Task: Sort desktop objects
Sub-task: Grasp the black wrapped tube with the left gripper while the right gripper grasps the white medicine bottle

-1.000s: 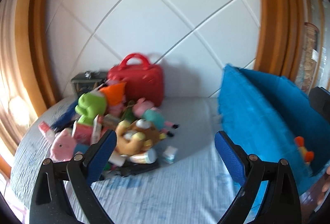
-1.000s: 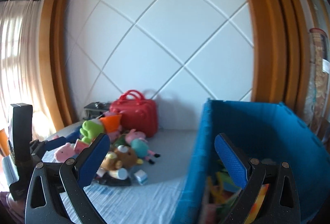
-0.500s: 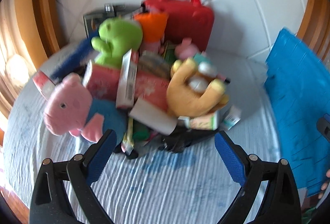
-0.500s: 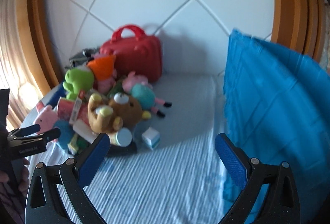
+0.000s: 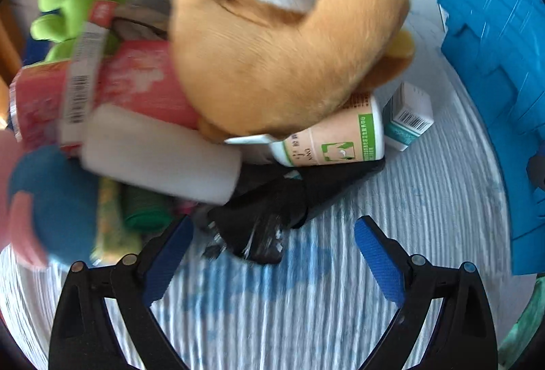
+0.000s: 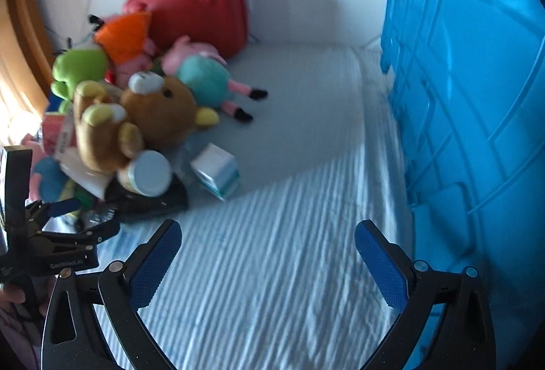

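Note:
A pile of toys and packages lies on the striped blue-white cloth (image 6: 272, 268). In the left wrist view a brown plush bear (image 5: 272, 57) fills the top, over a green-labelled bottle (image 5: 337, 142), a white tube (image 5: 160, 152) and a black crumpled object (image 5: 269, 216). My left gripper (image 5: 272, 251) stands open right in front of the black object, nothing between its fingers. In the right wrist view the brown plush bear (image 6: 150, 118) tops the pile at the left, and the left gripper (image 6: 73, 216) shows at the pile's near edge. My right gripper (image 6: 267, 254) hangs open over bare cloth.
A tall blue plastic bin (image 6: 470, 104) stands at the right, also seen as a blue bin (image 5: 500, 80) in the left wrist view. A red handled case (image 6: 194, 9) leans on the white padded wall behind the pile. A small white-teal box (image 6: 216, 171) lies beside the pile.
My left gripper has moved forward and down, close to the pile, so the bear and bottle now fill its view. The right gripper has lowered and tilted toward the cloth.

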Demonstrator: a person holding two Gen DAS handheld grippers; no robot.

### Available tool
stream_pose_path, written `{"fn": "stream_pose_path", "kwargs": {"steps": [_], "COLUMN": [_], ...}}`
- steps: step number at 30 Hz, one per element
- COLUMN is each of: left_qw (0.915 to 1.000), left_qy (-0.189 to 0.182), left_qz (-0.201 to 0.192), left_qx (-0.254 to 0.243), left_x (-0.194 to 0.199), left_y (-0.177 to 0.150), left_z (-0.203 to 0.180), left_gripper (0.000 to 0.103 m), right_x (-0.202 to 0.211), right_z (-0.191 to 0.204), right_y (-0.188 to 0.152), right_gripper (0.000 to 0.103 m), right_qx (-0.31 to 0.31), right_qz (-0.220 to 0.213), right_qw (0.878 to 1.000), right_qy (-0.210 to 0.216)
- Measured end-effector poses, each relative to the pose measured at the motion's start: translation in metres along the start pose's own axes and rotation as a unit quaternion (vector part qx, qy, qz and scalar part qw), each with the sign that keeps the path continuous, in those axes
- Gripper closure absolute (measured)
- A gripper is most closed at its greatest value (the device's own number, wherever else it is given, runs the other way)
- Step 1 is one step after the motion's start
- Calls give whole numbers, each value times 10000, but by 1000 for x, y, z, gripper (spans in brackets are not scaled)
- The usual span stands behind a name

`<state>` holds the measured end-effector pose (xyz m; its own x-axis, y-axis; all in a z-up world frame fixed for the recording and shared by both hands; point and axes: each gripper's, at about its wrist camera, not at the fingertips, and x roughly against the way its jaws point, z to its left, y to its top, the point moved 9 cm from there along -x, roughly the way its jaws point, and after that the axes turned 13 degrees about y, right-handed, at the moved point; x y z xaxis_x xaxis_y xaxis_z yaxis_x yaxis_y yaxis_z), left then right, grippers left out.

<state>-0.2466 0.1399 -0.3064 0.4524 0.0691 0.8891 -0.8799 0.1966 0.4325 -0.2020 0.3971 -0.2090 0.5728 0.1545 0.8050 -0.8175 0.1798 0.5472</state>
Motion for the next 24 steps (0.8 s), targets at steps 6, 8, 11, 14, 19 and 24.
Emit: {"fn": "stream_pose_path", "kwargs": {"steps": [6,8,11,14,19,24], "left_qw": [9991,9989,9981,9998,9997,9986], "left_qy": [261,292,435,85,23,-169], "left_qz": [-13,-19,37,128,224,468], "left_qx": [-344,-377,-430,-133,34,205], "left_x": [-24,-29,-40,-45,-34,-22], "left_y": [9,11,9,4,-17,-57], "left_z": [-18,-22,-29,-33,-30,-23], "left_gripper": [6,3,2,15,49,54], "right_x": [-27,-34,-40,-41,-39,-40], "right_z": [-12,-14,-15,-12,-7,1], "right_y": [-8,-10,-14,-17,-23,-32], "right_gripper": [0,0,0,0,0,0], "right_qx": [-113,-155,-210,-225,-204,-206], "right_qz": [243,310,383,419,446,518], "right_qw": [9996,9994,9990,9989,9987,9982], "right_qy": [5,16,16,51,105,240]}}
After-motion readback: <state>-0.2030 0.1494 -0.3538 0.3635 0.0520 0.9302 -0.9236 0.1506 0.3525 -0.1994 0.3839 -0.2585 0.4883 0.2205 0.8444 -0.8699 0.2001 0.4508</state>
